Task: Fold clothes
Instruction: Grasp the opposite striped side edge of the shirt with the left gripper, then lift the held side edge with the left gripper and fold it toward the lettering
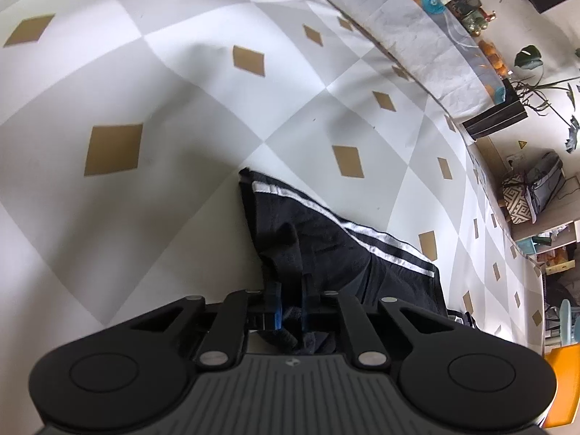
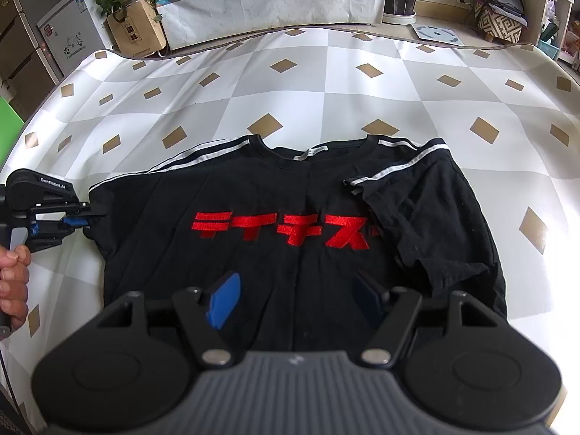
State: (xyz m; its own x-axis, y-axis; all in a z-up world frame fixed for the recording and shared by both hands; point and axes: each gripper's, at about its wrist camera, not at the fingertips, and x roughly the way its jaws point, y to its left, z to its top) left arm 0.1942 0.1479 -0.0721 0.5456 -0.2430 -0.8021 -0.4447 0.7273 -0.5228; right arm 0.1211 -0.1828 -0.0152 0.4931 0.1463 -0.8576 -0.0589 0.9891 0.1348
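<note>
Left tool (image 2: pixel 87 222) clenched on black T-shirt's (image 2: pixel 290 217) sleeve near bench's (image 2: pixel 326 83) left edge; right tool (image 2: pixel 295 295) released above hem. Thin pinch may slip, dragging shirt crooked.

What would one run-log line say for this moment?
task: fold clothes | left gripper: shut on T-shirt sleeve edge | right gripper: open above shirt hem | right sleeve: already folded in

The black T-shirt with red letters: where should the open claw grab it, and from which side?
Probably the folded-in striped sleeve's hem on the black T-shirt with red letters, from above. It lies loose on top. The right claw hovers open; the left claw pinches the other sleeve.
</note>
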